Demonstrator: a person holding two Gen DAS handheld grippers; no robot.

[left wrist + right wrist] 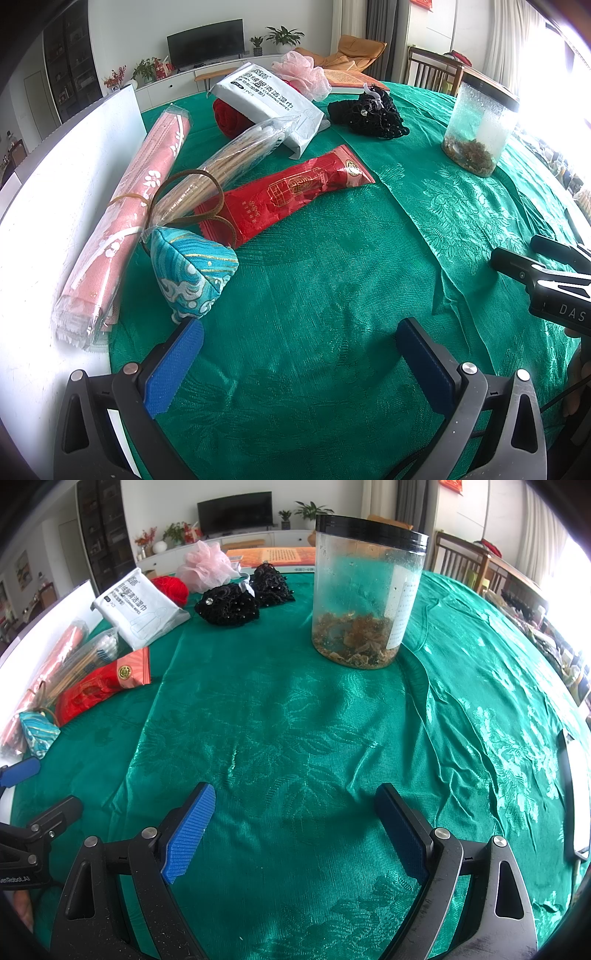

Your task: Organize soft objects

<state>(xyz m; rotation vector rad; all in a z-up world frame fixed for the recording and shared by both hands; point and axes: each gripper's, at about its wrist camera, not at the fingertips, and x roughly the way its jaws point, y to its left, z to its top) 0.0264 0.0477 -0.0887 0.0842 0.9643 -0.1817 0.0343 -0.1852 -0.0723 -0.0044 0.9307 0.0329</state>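
A blue patterned fabric pouch (192, 275) lies just ahead of my left gripper's left finger. My left gripper (299, 365) is open and empty above the green cloth (332, 288). Behind the pouch lie a pink rolled mat in plastic (129, 206), a bag of sticks (236, 155), a red packet (291, 188), a white wipes pack (266, 103), red yarn (227, 114), a pink mesh puff (306, 72) and a black lace piece (369, 114). My right gripper (295, 834) is open and empty, far short of the black lace (236, 598) and the pouch (37, 734).
A clear plastic jar with a black lid (365, 594) stands mid-table, also in the left wrist view (480, 129). A white board (48, 229) borders the left side. An orange book (273, 555) lies at the far edge. Chairs stand behind the table.
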